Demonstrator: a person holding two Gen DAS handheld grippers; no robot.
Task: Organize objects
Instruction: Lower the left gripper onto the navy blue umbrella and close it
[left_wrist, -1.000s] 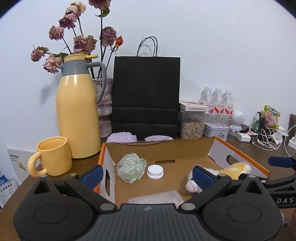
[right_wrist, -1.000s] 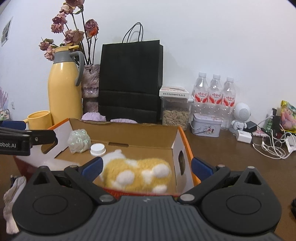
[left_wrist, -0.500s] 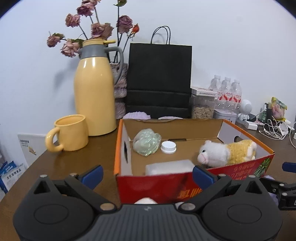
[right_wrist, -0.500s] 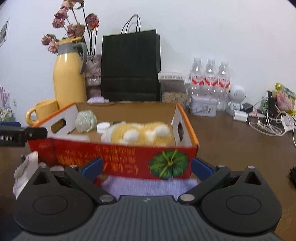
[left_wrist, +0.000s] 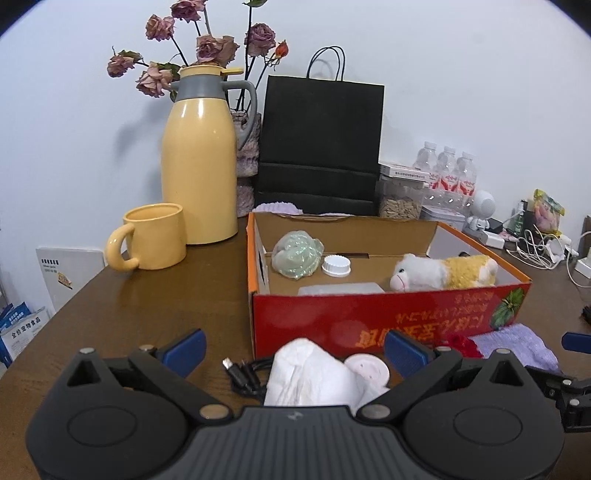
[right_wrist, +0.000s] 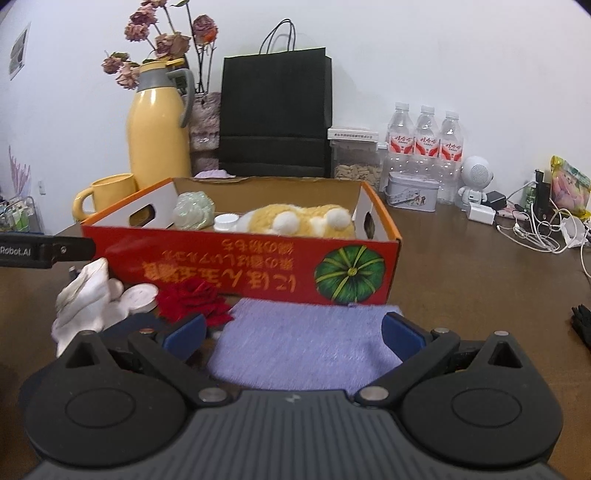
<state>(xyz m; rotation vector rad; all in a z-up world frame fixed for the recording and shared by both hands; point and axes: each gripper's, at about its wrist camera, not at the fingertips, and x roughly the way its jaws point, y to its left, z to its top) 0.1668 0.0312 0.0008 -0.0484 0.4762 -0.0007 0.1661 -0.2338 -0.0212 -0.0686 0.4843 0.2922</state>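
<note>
Clutter crowds the brown table (left_wrist: 155, 306) against a white wall (right_wrist: 443, 55); both claws gape wide, empty.

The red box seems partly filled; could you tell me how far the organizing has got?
Done: the red box already holds a plush toy, a green crumpled ball and a white cap. In hand: nothing; the left gripper and right gripper are both open. Left on the table: white cloth, purple cloth, red flower, white disc and black cable.

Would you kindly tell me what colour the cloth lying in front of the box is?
Lilac purple cloth, clearest in the right wrist view.
</note>
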